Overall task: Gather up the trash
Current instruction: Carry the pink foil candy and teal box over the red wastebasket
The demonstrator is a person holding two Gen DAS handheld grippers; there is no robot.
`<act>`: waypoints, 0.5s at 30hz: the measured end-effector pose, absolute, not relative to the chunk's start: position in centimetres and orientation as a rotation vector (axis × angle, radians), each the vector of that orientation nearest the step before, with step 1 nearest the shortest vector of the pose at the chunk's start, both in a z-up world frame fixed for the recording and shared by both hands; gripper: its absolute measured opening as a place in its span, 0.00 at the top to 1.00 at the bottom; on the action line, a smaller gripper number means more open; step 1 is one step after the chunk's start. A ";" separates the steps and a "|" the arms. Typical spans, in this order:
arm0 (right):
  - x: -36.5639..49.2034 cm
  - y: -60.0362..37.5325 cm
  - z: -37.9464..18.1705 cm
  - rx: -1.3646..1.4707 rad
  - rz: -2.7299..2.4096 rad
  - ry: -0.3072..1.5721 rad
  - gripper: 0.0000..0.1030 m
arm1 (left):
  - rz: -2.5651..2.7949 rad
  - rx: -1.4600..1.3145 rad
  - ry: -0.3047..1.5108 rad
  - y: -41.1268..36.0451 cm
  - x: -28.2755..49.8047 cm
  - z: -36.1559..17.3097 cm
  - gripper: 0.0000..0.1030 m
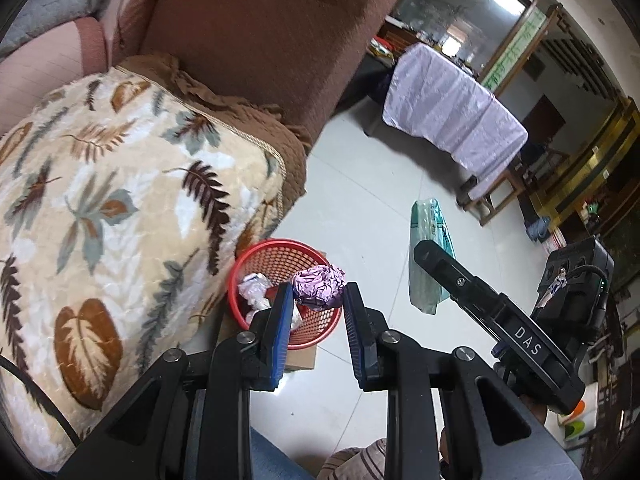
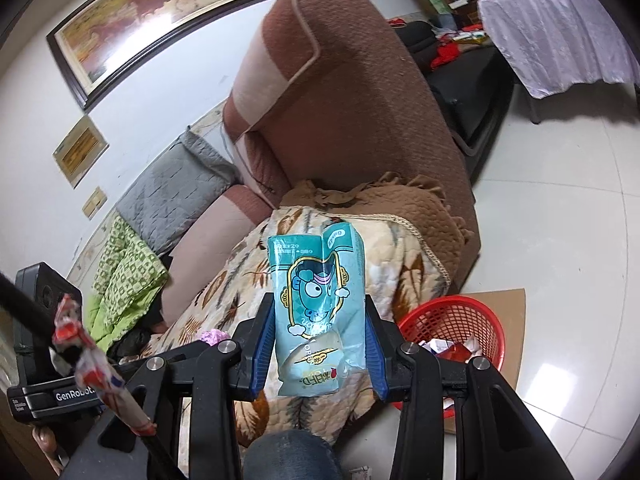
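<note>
My left gripper (image 1: 318, 300) is shut on a crumpled purple foil wrapper (image 1: 319, 286) and holds it over the near rim of a red mesh basket (image 1: 276, 258) that stands on the floor beside the sofa. White crumpled trash (image 1: 254, 290) lies in the basket. My right gripper (image 2: 318, 344) is shut on a teal snack bag (image 2: 316, 304) with a cartoon face, held upright above the leaf-patterned blanket. The same bag (image 1: 428, 252) shows in the left wrist view, hanging from the right gripper. The basket (image 2: 456, 320) sits low to the right in the right wrist view.
A brown sofa (image 1: 256, 40) with a leaf-patterned blanket (image 1: 120, 200) fills the left. The basket stands on flat cardboard (image 2: 504, 304) on white floor tiles. A table with a lilac cloth (image 1: 452, 108) stands far right. A person's knee (image 2: 292, 456) is below the grippers.
</note>
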State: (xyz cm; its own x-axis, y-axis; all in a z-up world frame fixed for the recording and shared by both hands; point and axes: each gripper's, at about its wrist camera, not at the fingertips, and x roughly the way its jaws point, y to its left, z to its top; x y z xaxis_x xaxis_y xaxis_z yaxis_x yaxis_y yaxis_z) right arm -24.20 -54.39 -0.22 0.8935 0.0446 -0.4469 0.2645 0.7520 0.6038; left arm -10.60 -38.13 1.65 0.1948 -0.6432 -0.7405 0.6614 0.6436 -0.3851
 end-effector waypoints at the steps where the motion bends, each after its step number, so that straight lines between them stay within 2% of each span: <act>1: -24.2 -54.7 -0.5 0.725 -0.129 0.461 0.57 | -0.922 0.021 1.043 -38.6 -10.3 1.1 0.76; 15: -23.7 -58.0 -5.1 0.833 -0.196 0.509 0.56 | -0.919 0.041 1.153 -43.1 -7.2 -4.5 0.76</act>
State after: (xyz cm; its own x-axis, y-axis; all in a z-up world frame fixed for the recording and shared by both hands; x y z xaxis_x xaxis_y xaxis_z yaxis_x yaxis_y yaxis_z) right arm -23.66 -57.98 -5.12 0.8631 0.0298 -0.5042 0.3604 0.6630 0.6562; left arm -7.18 -43.13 -4.53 0.0963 -0.6008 -0.7936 0.6401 0.6479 -0.4128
